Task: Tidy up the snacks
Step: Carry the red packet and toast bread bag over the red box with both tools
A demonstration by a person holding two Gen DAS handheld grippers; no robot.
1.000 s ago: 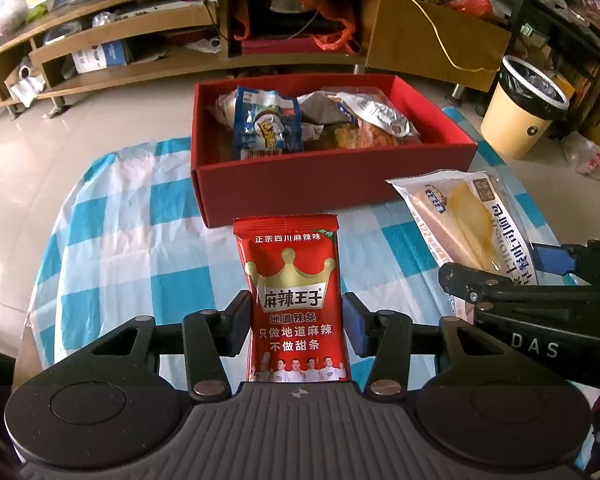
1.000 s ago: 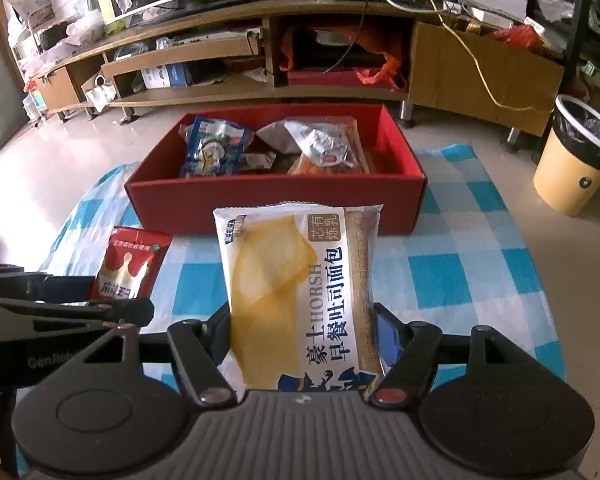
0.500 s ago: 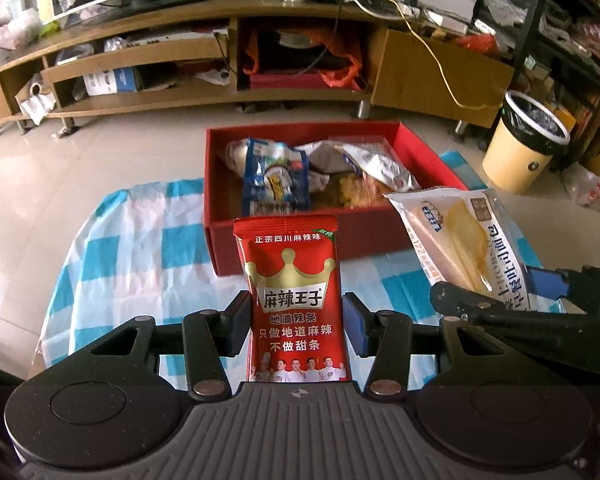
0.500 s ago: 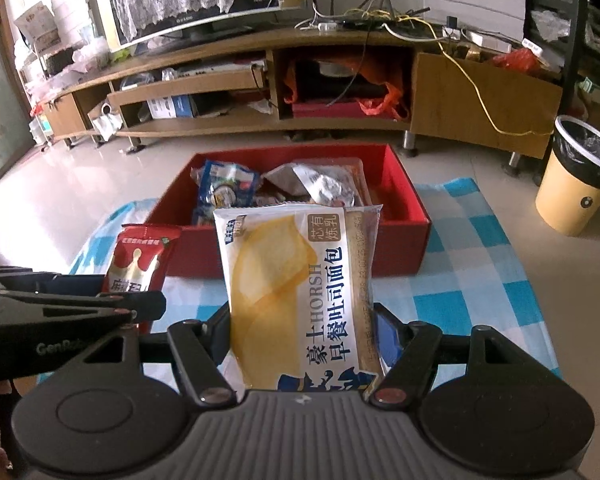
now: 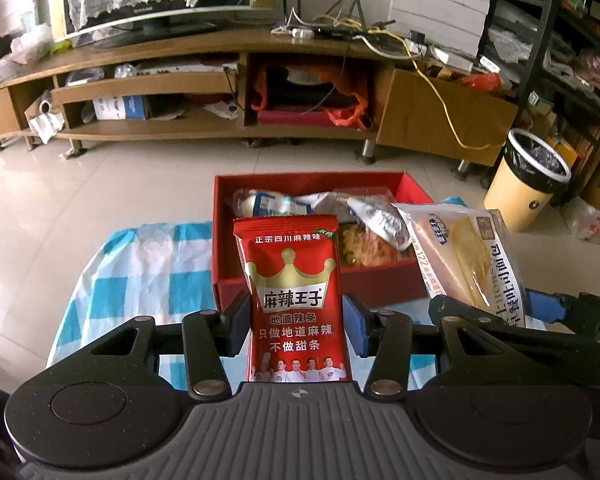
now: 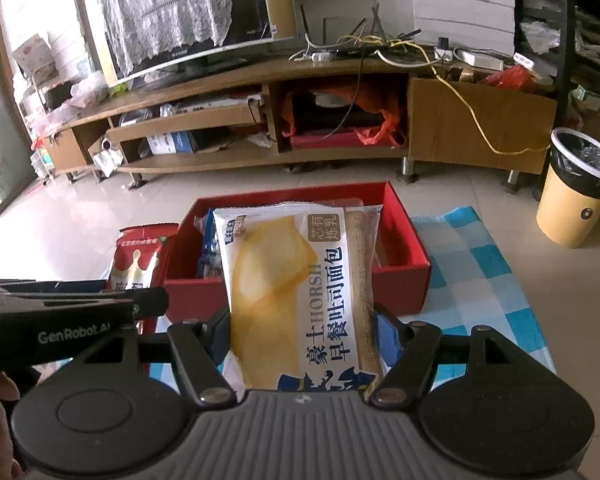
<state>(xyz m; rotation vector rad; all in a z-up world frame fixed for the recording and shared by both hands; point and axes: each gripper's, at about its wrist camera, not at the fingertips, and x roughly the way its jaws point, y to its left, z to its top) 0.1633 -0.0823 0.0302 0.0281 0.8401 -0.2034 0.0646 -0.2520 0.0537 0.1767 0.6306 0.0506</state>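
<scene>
My left gripper (image 5: pixel 296 326) is shut on a red spicy-strip snack packet (image 5: pixel 294 292) and holds it upright above the table, in front of the red box (image 5: pixel 220 240). My right gripper (image 6: pixel 302 334) is shut on a white and yellow bread packet (image 6: pixel 296 292), also held upright. Each packet shows in the other view: the bread packet at the right (image 5: pixel 464 256), the red packet at the left (image 6: pixel 136 256). The red box (image 6: pixel 412 248) holds several snack bags (image 5: pixel 364 220) and stands on the blue checked cloth (image 5: pixel 152 264).
A wooden TV cabinet (image 5: pixel 220 80) runs along the far wall across a tiled floor. A yellow waste bin (image 5: pixel 532 184) with a black liner stands on the floor at the right. The cloth-covered table ends just past the box.
Both grippers have risen and tilted up with their packets still held. The box and table now sit lower and smaller in both views, and more of the cabinet and TV shows.
</scene>
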